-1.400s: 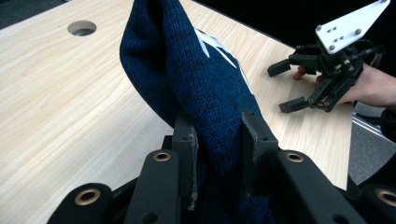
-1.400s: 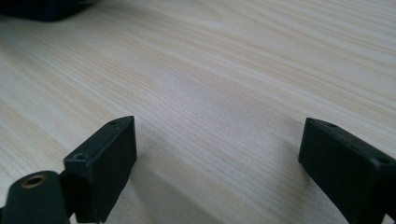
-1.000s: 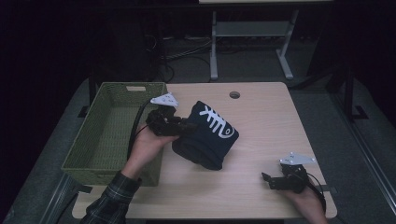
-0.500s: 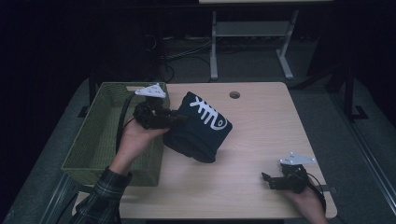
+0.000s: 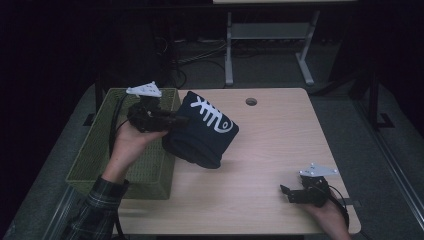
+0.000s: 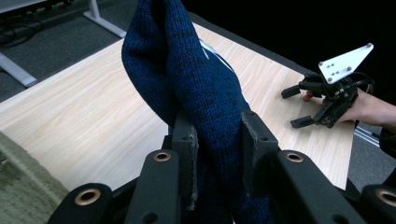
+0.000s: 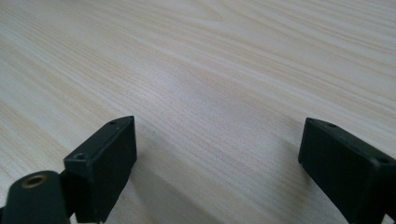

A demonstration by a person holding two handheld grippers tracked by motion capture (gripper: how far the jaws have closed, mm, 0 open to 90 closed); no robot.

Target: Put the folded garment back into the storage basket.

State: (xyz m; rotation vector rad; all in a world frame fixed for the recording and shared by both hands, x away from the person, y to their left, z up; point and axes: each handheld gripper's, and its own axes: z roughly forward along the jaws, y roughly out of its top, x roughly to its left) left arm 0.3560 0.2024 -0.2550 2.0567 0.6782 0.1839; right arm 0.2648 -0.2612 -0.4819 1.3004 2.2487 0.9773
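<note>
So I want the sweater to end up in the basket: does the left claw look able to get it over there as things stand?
Probably yes. The left claw is shut on the folded navy sweater, lifted beside the green basket, whose top is open, and nothing stands between them.

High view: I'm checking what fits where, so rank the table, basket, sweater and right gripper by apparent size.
1. Table, largest by far.
2. Basket.
3. Sweater, held up nearer the camera by the left gripper, so its rank against the basket is unsure.
4. Right gripper, smallest.
</note>
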